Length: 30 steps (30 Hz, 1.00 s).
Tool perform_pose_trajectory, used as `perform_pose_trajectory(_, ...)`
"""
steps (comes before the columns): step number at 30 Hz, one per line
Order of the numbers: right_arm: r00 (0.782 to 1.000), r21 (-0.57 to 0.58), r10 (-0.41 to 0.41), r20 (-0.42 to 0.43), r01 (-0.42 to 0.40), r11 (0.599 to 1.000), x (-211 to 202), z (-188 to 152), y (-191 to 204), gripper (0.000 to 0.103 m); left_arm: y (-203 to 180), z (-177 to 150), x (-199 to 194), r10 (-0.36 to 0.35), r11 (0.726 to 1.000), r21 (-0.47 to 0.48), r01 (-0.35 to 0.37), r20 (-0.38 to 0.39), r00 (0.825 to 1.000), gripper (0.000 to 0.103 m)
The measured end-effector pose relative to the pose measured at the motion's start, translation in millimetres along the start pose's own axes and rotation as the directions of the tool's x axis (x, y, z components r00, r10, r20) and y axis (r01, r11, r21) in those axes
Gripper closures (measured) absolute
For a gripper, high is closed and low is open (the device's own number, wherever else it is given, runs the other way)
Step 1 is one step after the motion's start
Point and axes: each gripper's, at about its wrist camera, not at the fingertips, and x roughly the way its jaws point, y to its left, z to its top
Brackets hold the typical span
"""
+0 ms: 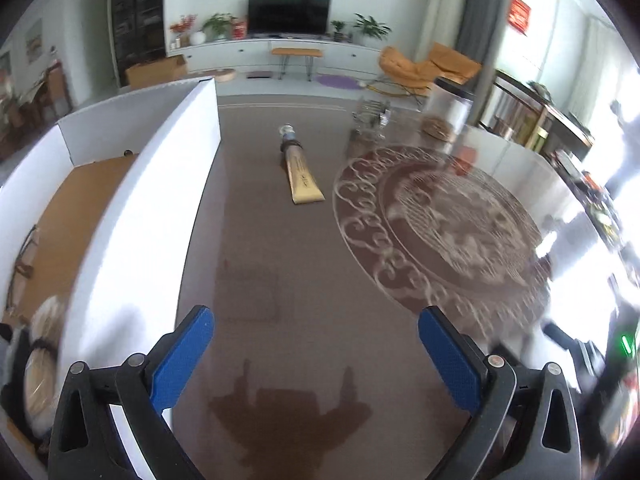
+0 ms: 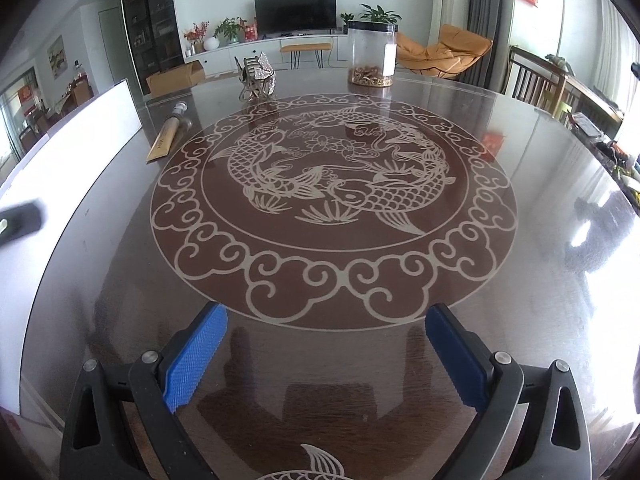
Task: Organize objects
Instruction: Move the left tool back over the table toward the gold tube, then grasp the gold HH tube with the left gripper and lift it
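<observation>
Behind the table [image 2: 520, 280] you see a living room with a dark television [image 2: 295, 14] on a long white cabinet, some potted plants [image 2: 376, 14] and an orange chair [image 2: 452, 50]. Your table is dark and glossy, with a pale round pattern of two fish [image 2: 332, 184] in its middle.

Your left claw [image 1: 316, 330] is wide apart, with nothing between its blue pads [image 1: 182, 360], and it hangs low over the bare table. Its dark reflection lies on the surface under it. Just to its left stands a white box [image 1: 160, 200] with a brown bottom. Some items lie in the near corner of the box, but they are too blurred to name.

Ahead of your left claw, a tan tube [image 1: 300, 172] lies flat on the table, near the far end of the box wall and just beside the edge of the round pattern. Its cap end points away from you.

Your right claw [image 2: 326, 332] is also wide apart and holds nothing. It stands over the near rim of the fish pattern.

At the far side of the table there are a small metal ornament [image 2: 256, 76] and a clear jar [image 2: 372, 54] with a dark lid and brown pieces at its bottom.
</observation>
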Motion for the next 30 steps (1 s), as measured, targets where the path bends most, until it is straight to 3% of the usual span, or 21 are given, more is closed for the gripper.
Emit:
perform_pose_trajectory(7,1.0,-0.001,0.016,-0.003,-0.016,1.0,-1,-1,0,0.003,-7,59,67,0.043,0.997,-0.057,-0.044,-0.026,0.999,0.0)
perform_pose_trajectory(14,0.999,0.008,0.037,-0.006,-0.037,0.999,-1,-1,-1,0.003,-2,108,136,0.112,0.994,-0.013,-0.113,-0.074,0.991,0.0)
perform_pose_trajectory(21,0.999,0.01,0.047,-0.012,-0.047,0.999,0,0,-1,0.003,16,130,176,0.137,0.99,-0.025,-0.141,-0.122,0.983,0.0)
perform_pose_trajectory(25,0.998,0.024,0.055,-0.016,-0.055,0.998,1,0,-3,0.003,26,143,185,0.152,0.987,-0.05,-0.156,-0.079,0.985,0.0)
perform_pose_trajectory(28,0.998,0.031,0.064,-0.019,-0.064,0.997,3,1,-4,0.003,28,152,193,0.137,0.99,-0.028,-0.14,-0.091,0.986,0.0)
perform_pose_trajectory(29,0.998,0.032,0.066,-0.02,-0.065,0.997,3,1,-4,0.003,30,153,194,0.143,0.989,-0.031,-0.146,-0.091,0.986,0.001)
perform_pose_trajectory(30,0.998,0.033,0.067,-0.019,-0.066,0.997,3,1,-4,0.003,31,152,190,0.151,0.987,-0.041,-0.155,-0.071,0.986,0.016)
